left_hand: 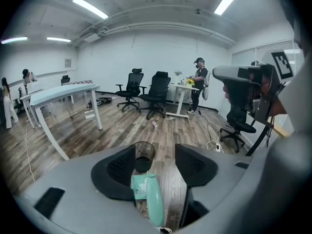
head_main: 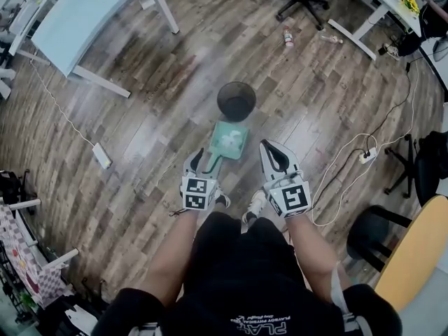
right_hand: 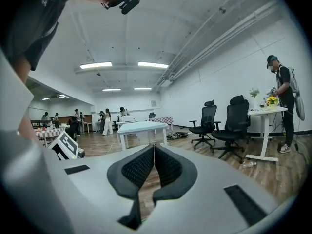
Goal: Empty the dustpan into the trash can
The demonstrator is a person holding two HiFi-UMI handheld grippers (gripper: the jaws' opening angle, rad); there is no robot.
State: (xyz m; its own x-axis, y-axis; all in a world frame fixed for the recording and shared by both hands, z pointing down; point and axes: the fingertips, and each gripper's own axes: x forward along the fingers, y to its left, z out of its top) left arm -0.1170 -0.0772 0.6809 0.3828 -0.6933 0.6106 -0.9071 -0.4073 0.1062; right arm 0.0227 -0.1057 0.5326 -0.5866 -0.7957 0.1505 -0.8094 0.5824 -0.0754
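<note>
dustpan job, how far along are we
Nothing looks done yet: the dustpan sits on the floor by the trash can, with scraps in it. In hand: the left tool is open around the handle, not gripping; the right tool is shut and empty. Left: grip, lift, tip into the can.

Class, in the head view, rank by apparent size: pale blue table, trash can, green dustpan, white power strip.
1. pale blue table
2. trash can and green dustpan: look alike, unranked
3. white power strip
</note>
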